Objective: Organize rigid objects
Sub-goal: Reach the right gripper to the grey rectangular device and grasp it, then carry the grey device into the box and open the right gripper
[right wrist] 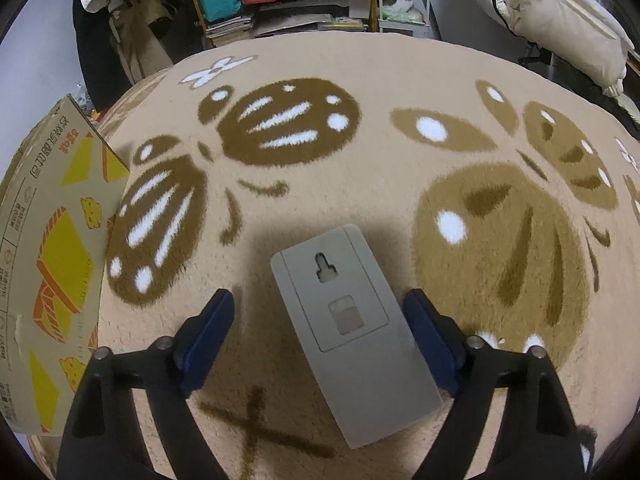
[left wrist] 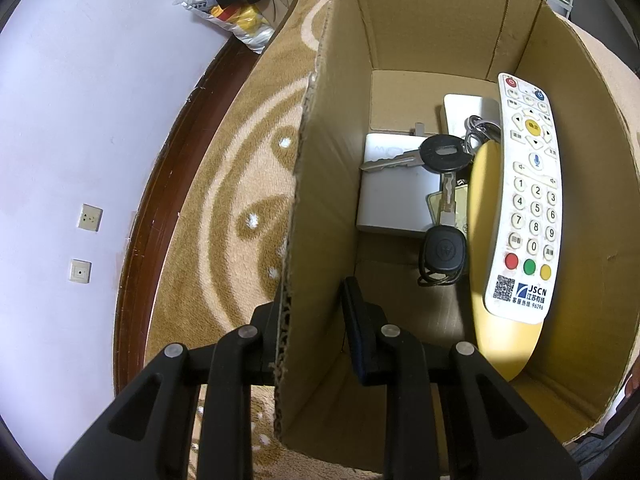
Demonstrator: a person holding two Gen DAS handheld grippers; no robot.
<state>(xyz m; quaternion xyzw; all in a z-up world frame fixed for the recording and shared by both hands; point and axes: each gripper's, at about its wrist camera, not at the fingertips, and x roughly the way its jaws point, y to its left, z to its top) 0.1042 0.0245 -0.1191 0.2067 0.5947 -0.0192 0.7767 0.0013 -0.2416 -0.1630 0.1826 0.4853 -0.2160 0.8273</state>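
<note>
In the left wrist view a cardboard box (left wrist: pixel 420 20) stands on the carpet. Inside lie a white remote control (left wrist: pixel 526 196), two black-headed keys (left wrist: pixel 440 152), a white flat device (left wrist: pixel 390 196) and a yellow object (left wrist: pixel 486 216). My left gripper (left wrist: pixel 312 320) straddles the box's left wall (left wrist: pixel 304 200), one finger outside and one inside, with a gap on the inner side. In the right wrist view a grey rectangular device (right wrist: pixel 352 332) lies back up on the carpet. My right gripper (right wrist: pixel 320 336) is open, with one finger on each side of it, not touching.
The box's printed outer side (right wrist: pixel 56 248) shows at the left of the right wrist view. The brown-patterned carpet (right wrist: pixel 360 140) covers the surface. A white wall with sockets (left wrist: pixel 90 218) is to the left; shelves (right wrist: pixel 300 4) and clothing stand at the back.
</note>
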